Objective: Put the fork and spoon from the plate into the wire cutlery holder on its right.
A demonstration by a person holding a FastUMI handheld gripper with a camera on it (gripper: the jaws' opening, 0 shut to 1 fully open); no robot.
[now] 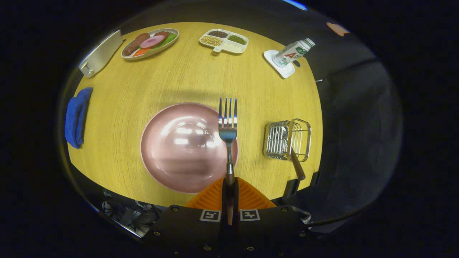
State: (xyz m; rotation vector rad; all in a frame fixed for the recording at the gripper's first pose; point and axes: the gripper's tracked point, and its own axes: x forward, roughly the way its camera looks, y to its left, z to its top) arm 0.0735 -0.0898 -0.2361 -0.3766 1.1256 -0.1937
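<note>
The gripper (229,195) is clamping the fork (228,130) by its handle, both fingers pressing on it. The fork is pointing straight ahead, tines forward, raised over the right rim of the pink plate (161,150). The plate is sitting at the table's (179,86) near edge, bare of cutlery. The wire cutlery holder (287,139) is standing to the plate's right, near the right edge, with the spoon (294,163) already leaning inside, its brown handle sticking out. A blue cloth (77,118) is lying at the left edge. Along the far edge are standing a food platter (150,43), a divided tray (224,40) and a bottle (293,53) on a coaster.
</note>
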